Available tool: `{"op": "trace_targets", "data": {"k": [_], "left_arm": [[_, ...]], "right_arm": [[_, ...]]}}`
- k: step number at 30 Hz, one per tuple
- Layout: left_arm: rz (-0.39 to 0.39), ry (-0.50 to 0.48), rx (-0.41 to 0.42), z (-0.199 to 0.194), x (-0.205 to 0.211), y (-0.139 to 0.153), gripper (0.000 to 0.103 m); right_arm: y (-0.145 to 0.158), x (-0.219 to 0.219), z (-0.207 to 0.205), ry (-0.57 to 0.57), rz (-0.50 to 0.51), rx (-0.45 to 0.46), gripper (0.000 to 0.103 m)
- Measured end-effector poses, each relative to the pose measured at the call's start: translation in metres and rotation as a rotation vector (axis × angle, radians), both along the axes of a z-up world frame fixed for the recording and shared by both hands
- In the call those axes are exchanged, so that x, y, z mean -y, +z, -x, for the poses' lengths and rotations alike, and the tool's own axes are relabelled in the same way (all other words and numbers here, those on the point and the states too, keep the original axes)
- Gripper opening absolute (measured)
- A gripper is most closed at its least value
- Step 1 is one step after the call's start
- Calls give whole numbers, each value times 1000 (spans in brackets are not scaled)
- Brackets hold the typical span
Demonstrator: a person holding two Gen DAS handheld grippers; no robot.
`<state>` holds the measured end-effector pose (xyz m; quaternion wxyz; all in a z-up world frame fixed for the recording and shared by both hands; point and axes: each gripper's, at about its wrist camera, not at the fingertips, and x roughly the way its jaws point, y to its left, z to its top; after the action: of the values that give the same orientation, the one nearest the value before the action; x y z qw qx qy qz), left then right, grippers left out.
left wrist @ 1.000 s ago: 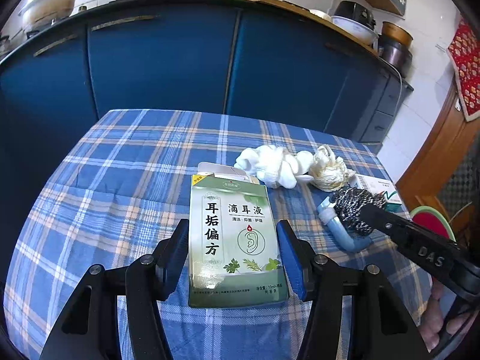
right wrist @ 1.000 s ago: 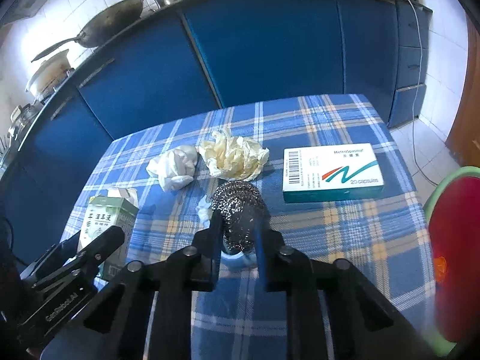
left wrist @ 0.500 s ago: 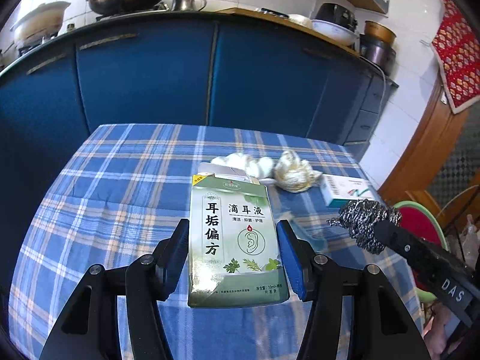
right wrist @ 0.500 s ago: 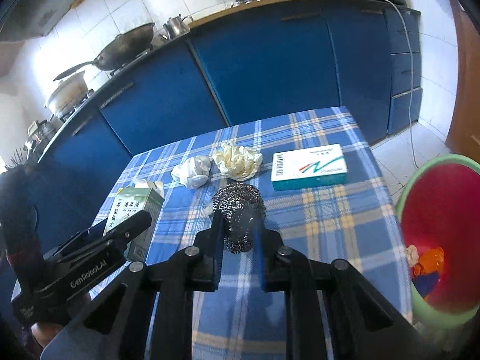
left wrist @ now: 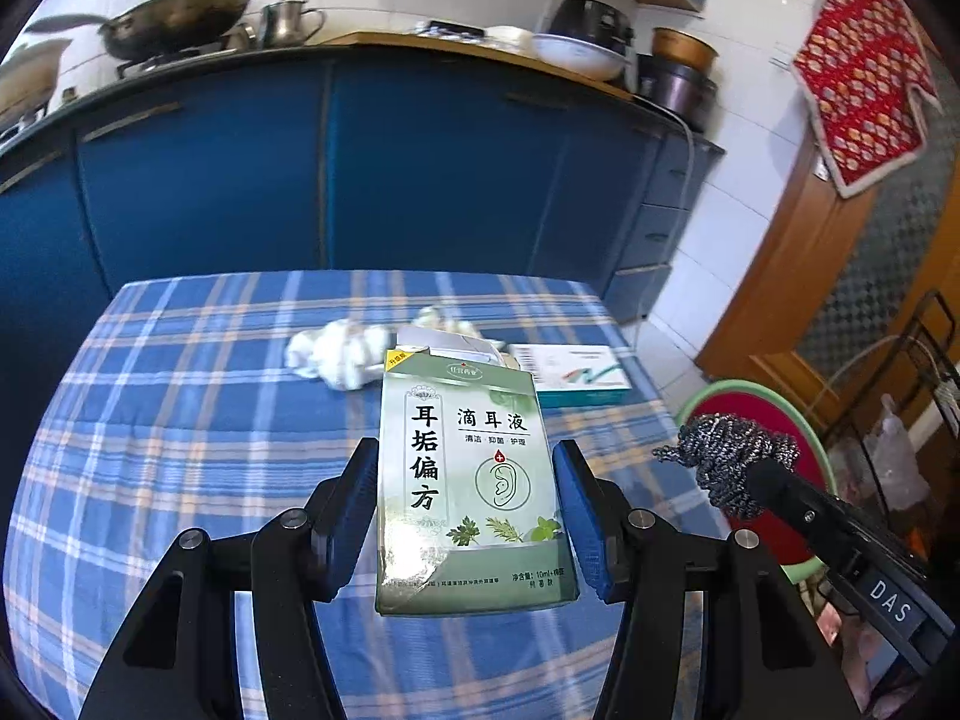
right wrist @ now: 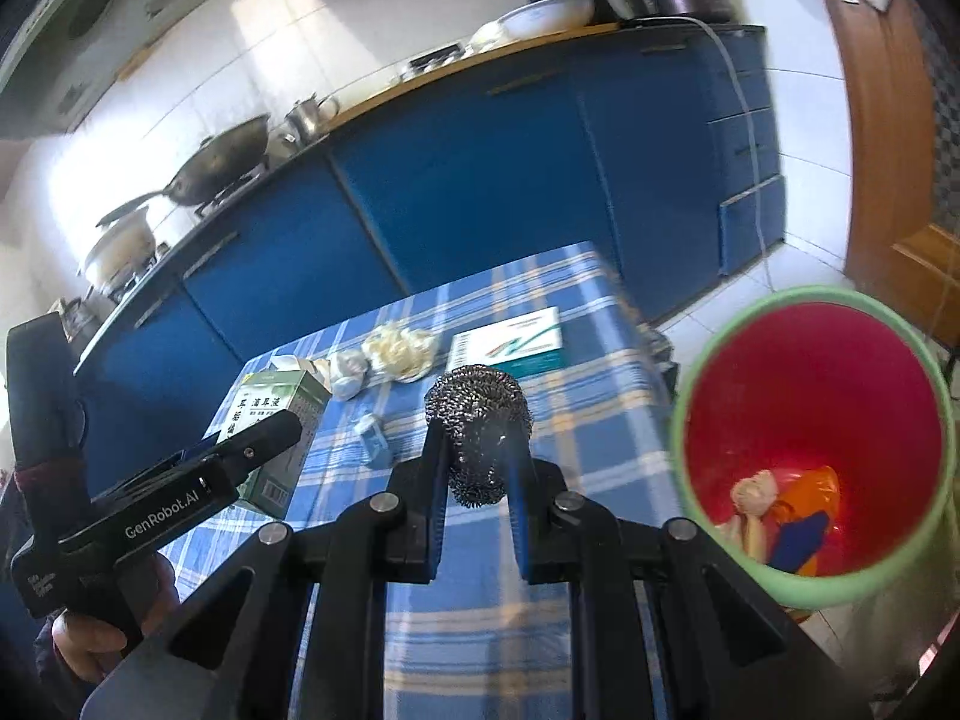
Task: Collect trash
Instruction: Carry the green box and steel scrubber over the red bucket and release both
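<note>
A table under a blue plaid tablecloth fills the near ground. Behind it runs a row of dark blue cabinets topped by a counter. At the far left of that counter a wok sits on the stove, with a small metal kettle just to its right. Farther right stand a white bowl, a black rice cooker behind it, and a dark pot near the counter's end. White wall tiles cover the wall to the right. A red patterned cloth hangs on the wooden door at the far right.
</note>
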<state>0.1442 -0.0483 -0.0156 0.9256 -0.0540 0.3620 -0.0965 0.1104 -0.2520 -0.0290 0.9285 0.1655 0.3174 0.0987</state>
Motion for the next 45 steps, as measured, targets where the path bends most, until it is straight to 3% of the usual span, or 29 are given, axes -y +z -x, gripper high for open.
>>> {"op": "trace_targets", "data": {"k": [12, 22, 32, 45], "left_arm": [[-23, -170, 9, 2, 75, 7, 60], [-46, -280, 5, 0, 130, 1, 59], [-72, -360, -21, -6, 173, -14, 59], [-91, -455, -47, -9, 226, -32, 63]], "right_arm": [[-6, 71, 30, -165, -24, -5, 20], [-30, 124, 37, -283, -43, -65, 21], [-53, 157, 39, -370, -72, -109, 30], [-52, 180, 59, -430, -90, -83, 31]]}}
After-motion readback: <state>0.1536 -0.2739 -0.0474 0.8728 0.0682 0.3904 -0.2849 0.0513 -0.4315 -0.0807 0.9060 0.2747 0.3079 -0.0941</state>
